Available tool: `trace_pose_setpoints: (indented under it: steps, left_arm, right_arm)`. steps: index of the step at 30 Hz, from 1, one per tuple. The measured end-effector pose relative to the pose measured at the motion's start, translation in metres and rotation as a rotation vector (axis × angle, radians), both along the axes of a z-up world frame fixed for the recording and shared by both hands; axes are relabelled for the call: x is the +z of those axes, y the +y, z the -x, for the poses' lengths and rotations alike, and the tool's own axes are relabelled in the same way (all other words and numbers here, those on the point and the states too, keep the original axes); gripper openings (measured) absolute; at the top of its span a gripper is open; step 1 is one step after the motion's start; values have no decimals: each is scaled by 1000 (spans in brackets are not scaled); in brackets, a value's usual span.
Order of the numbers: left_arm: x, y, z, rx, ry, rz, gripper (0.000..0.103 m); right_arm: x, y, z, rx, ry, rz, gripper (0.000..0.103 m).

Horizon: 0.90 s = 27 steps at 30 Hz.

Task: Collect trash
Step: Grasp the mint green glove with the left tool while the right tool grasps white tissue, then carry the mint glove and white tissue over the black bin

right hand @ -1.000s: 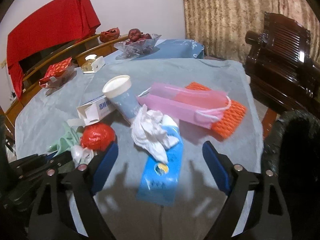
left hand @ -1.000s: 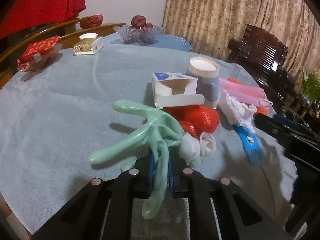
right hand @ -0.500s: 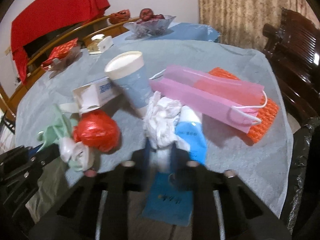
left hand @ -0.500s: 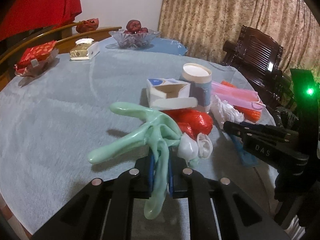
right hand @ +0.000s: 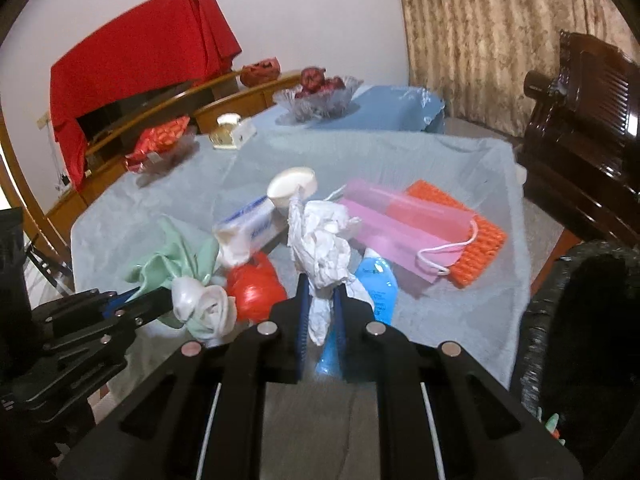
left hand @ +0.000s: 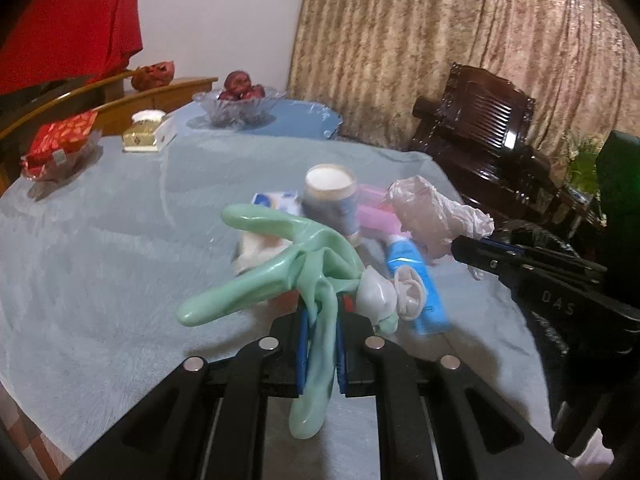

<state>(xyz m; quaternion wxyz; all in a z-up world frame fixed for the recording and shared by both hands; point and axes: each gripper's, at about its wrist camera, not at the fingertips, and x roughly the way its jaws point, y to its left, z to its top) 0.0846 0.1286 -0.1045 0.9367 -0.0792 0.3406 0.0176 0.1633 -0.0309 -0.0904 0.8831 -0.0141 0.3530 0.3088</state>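
Observation:
My left gripper (left hand: 320, 320) is shut on a mint-green rubber glove (left hand: 280, 268), which hangs clear of the grey tablecloth (left hand: 100, 260) with a white wad stuck to it. My right gripper (right hand: 320, 308) is shut on a crumpled white tissue (right hand: 320, 240), lifted above the pile. From the right wrist view the left gripper (right hand: 120, 308) and glove (right hand: 176, 256) sit at the left. Below lie a paper cup (right hand: 292, 186), a white carton (right hand: 246, 232), a red crumpled bag (right hand: 254, 288), a blue packet (right hand: 376, 280), a pink face mask (right hand: 400, 232) and an orange foam net (right hand: 476, 248).
A black bin bag (right hand: 580, 320) gapes open at the table's right edge. Further back stand a glass fruit bowl (right hand: 316, 96), a dish with a red packet (right hand: 160, 144) and a small box (right hand: 232, 132). A dark wooden chair (right hand: 580, 120) is on the right.
My right gripper went from wide open to shut on the white tissue and lifted it off the blue packet. The left gripper rose a little with the glove.

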Motion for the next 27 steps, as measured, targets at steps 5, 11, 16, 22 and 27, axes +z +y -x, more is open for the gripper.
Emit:
trace_pose_setpoints:
  steps: [5, 11, 16, 22, 27]
  left_arm:
    - [17, -14, 6, -28, -39, 3, 11]
    - [32, -32, 3, -63, -77, -1, 11]
    - [43, -54, -4, -110, -107, -5, 11]
    - [52, -87, -15, -179, -131, -2, 11]
    - [53, -116, -23, -242, -138, -1, 11]
  right_arm:
    - [21, -16, 15, -12, -43, -23, 11]
    - [38, -41, 33, -41, -83, -42, 11]
    - [48, -62, 40, -80, -109, -49, 11]
    - [55, -98, 47, -149, -130, -47, 11]
    - [55, -135, 53, -227, -140, -43, 11]
